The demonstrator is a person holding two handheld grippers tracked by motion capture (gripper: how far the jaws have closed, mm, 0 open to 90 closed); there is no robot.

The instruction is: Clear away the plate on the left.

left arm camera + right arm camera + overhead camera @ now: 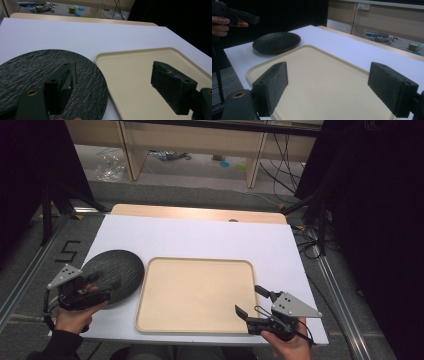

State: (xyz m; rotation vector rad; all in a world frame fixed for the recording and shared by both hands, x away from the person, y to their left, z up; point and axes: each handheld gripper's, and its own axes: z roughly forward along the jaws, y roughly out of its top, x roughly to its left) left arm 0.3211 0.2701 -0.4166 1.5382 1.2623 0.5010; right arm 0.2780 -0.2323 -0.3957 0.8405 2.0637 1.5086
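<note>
A dark, rough-textured round plate (117, 267) (30, 67) (277, 41) lies on the white table's left side, touching or nearly touching a bare beige tray (195, 292) (132, 72) (319, 72) in the middle. My left gripper (102, 290) (117, 82) hovers open over the plate's near edge, one jaw above the plate and the other towards the tray. My right gripper (250, 301) (332, 85) stands open over the tray's near right corner, with nothing between its jaws. The left gripper (249, 18) and its hand also appear far off in the right gripper view.
The white table top (200, 237) has bare room behind the plate and tray. A wooden strip (200, 212) runs along its far edge. Black curtains (380, 195) flank both sides, and cables (285, 155) and litter lie on the floor beyond.
</note>
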